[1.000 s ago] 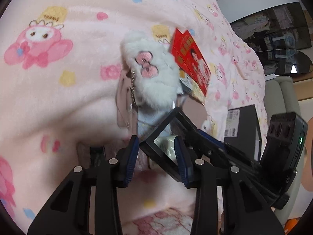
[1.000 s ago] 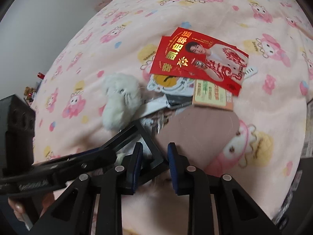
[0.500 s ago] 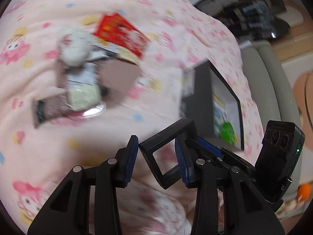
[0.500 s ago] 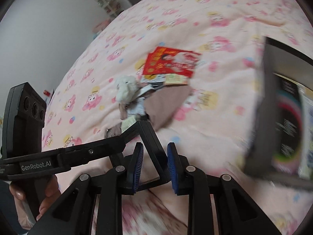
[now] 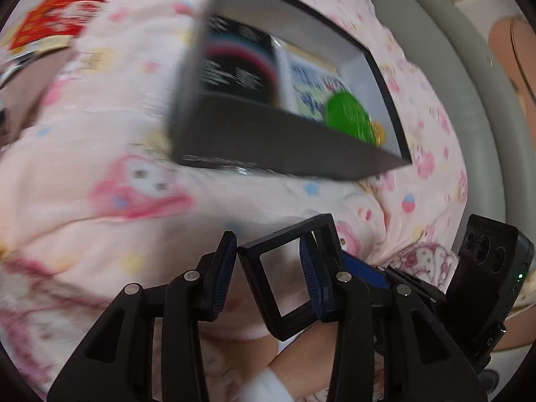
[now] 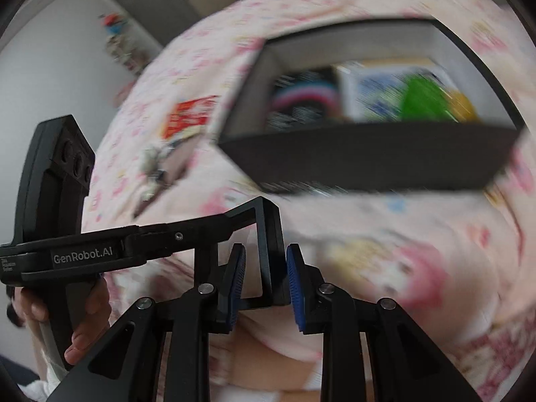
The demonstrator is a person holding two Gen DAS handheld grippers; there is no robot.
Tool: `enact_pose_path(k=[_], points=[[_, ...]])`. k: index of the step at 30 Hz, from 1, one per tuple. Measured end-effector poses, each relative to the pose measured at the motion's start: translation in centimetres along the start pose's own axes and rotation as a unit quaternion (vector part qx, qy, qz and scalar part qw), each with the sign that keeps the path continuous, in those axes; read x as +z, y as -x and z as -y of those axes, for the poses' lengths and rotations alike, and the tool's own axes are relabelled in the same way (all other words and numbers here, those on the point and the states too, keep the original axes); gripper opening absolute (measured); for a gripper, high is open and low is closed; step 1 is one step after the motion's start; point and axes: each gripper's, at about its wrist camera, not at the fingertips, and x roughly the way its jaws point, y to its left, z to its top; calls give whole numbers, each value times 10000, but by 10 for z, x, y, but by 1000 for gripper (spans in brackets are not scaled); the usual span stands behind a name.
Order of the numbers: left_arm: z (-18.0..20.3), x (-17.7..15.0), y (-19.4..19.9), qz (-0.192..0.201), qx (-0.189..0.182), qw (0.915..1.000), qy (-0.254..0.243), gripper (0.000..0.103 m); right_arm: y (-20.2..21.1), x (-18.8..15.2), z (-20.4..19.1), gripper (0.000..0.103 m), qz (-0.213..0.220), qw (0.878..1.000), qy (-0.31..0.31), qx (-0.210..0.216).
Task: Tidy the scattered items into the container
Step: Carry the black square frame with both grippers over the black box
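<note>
A small black square frame with a clear window (image 5: pixel 281 318) hangs over the pink blanket. My left gripper (image 5: pixel 266 244) is shut on it across its width. My right gripper (image 6: pixel 265 251) is shut on one side bar of the same frame (image 6: pixel 268 234). Just beyond both stands the container, a black open box (image 5: pixel 268 140) (image 6: pixel 368 154). It holds a black booklet (image 5: pixel 234 63), a blue-and-white card and a green round thing (image 5: pixel 348 117). Blurred at the left lie red envelopes (image 5: pixel 50 23) (image 6: pixel 187 117) and a brown flat piece (image 5: pixel 30 80).
A pink cartoon-print blanket (image 5: pixel 100 134) covers the bed. A grey padded edge (image 5: pixel 452 100) runs along its right side. A hand (image 6: pixel 87 318) holds the left gripper's handle. A pale wall and a shelf (image 6: pixel 124 40) stand behind the bed.
Both grippers carried the black frame away from the pile of scattered items toward the black box. The box now fills the upper view and the pile has slid off to the left.
</note>
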Motion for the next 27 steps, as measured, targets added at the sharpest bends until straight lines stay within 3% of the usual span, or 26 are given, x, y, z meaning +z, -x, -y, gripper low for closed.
enact_pose_path(k=[6,14,16,21,24,27], points=[[7,2,-15,-131,164,9998,-25,38,-3,-11,39,22,-74,9991,-418,71],[0,-12,-25,-292,267,9992,10,40,-16,-8,30,22,-68,9998,-151,51],[6,-14,-18,-144,400,9990,-113,40,-13,-8,24,21,-16,9999,34,166],[29,-6,23,225,-74,9995,-230,39,25,0,24,19,446,9984,70,337],[49,11,45,564,65,9972,-478,39,47,21,18,19,714,9960,201,490],[61,41,54,815,192,9946,-607,39,60,58,3,19,991,9926,621,341]])
